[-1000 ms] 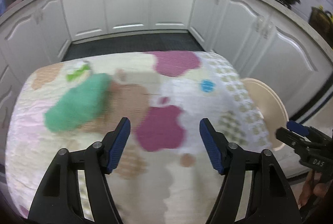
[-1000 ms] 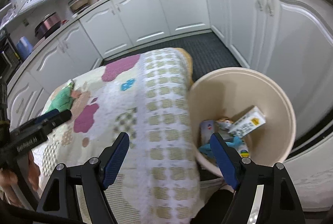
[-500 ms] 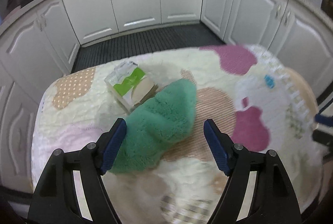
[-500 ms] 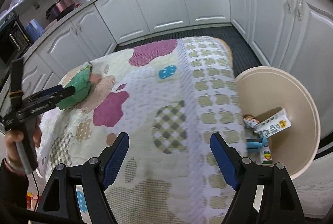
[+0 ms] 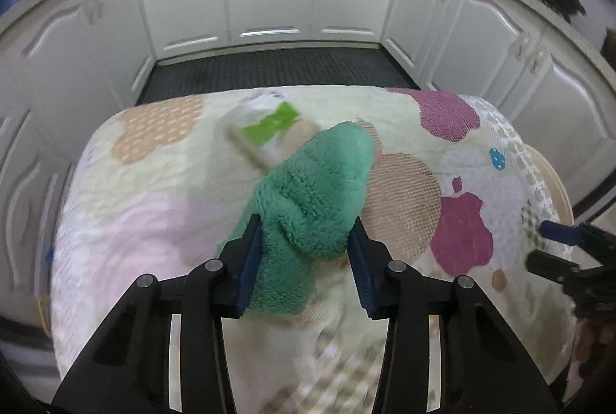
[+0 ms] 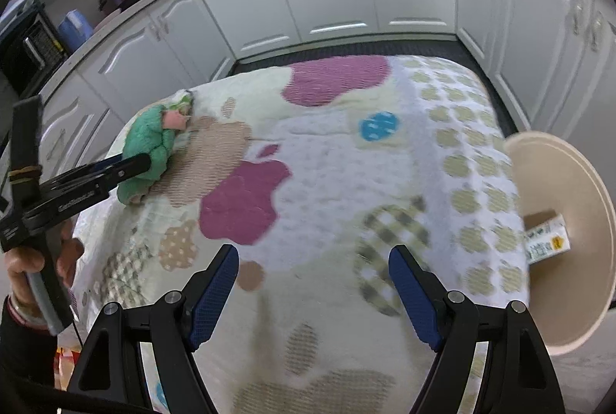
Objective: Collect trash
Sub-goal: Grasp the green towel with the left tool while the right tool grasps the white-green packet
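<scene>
The left gripper [image 5: 306, 256] has its blue fingers on both sides of the fluffy green cloth [image 5: 312, 190], which lies near the far left corner of the table with the patchwork quilt [image 6: 327, 160]; they look like they press it, but I cannot tell how tightly. The white and green carton [image 5: 269, 129] lies touching the cloth's far end, so it might get dragged or knocked off the far edge. The right gripper [image 6: 313, 292] is spread wide, holding nothing, near the round beige bin [image 6: 569, 206] beside the right edge.

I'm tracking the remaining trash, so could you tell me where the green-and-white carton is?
In the left wrist view, the carton lies on the quilted table, far left, touching the green cloth's far end.
</scene>
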{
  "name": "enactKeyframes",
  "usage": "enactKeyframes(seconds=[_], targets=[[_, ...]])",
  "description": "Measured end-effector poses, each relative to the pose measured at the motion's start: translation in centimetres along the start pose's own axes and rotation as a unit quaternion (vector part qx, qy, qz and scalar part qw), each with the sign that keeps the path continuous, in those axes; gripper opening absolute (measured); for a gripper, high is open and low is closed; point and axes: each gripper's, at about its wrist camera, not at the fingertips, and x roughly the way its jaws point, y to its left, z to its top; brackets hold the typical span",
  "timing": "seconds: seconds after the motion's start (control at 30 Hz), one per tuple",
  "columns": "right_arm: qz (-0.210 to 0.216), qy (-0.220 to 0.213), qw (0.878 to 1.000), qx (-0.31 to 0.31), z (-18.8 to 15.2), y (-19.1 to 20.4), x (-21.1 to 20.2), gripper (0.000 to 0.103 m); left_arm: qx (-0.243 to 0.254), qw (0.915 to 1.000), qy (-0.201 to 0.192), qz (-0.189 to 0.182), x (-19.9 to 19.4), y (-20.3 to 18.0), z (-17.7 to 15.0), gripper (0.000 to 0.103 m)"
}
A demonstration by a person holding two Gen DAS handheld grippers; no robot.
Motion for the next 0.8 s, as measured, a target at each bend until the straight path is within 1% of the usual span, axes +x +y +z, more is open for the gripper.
enactKeyframes(seconds=[0.07, 0.17, 0.27, 0.37, 0.53, 0.67, 0.8], targets=[[0.009, 0.001, 1.0, -0.01, 0.6, 1.2, 0.7, 0.078, -0.023, 0.9997, -0.002, 0.0, -1.2, 1.1, -0.4, 0.039], [0.023, -0.001, 0.999, -0.031, 1.8, 3.3, 1.9, 0.078, -0.047, 0.9987, -0.008, 0.02, -2.9, 2.8, -1.4, 0.039], [0.029, -0.002, 0.998, -0.052, 3.2, 5.7, 3.3, 0.078, -0.075, 0.9965, -0.008, 0.034, -3.5, 4.4, -2.3, 0.039], [0.033, 0.0, 0.997, -0.072, 4.4, 7.9, 5.1, 0.078, -0.104, 0.9922, -0.019, 0.066, -3.4, 5.8, -2.6, 0.039], [0.034, 0.0, 0.994, -0.101, 5.9, 10.7, 7.3, 0.078, -0.131, 0.987, -0.026, 0.09, -2.2, 7.1, -2.0, 0.039], [0.039, -0.001, 0.993, -0.111, 8.0, 12.6, 8.8, 0.078, -0.153, 0.9831, -0.023, 0.098, -1.3, 8.3, -1.7, 0.039], [0.039, 0.003, 0.992, -0.12, 10.4, 14.5, 10.8, 0.08, -0.175, 0.9797, -0.023, 0.095, -0.9, 9.3, -1.6, 0.039]])
